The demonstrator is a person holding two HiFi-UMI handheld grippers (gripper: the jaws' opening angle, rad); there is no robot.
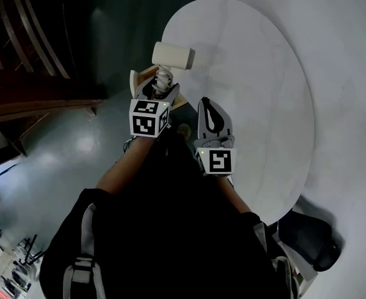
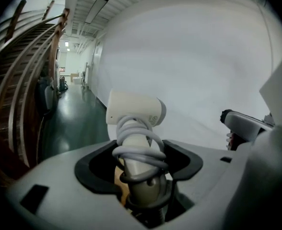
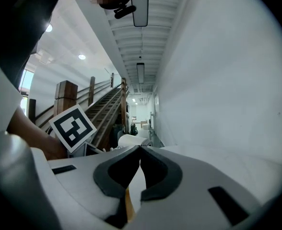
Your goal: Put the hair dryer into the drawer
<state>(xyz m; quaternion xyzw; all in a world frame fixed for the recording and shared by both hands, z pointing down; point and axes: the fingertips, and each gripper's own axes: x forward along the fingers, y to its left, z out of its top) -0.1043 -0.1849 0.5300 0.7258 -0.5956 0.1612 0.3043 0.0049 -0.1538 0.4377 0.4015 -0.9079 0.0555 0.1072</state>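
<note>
I am looking down on the left gripper, and it is clamping the cream-white plastic hair dryer by its handle. In the left gripper view the two black pads are standing apart on either side of that handle and pressing against the pale grey cord that is wrapped round it in several turns. The dryer's barrel is lying crosswise at the top of the handle, clear of the jaws. From the head view the dryer is hanging in the air at the left rim of the round white table, touching nothing but the gripper. A tan, wood-coloured patch is showing just under the left gripper, but I cannot tell what it is.

The right gripper is sitting just beside the left one, nearer the person and over the table's edge. In the right gripper view its black pads are meeting at the tips with nothing between them, so it is closed and empty. The left gripper's black-and-white marker cube is showing in that view too.

A dark wooden staircase is rising along the left side, above a glossy grey-green floor. A rounded black object is lying past the table's lower right edge.
</note>
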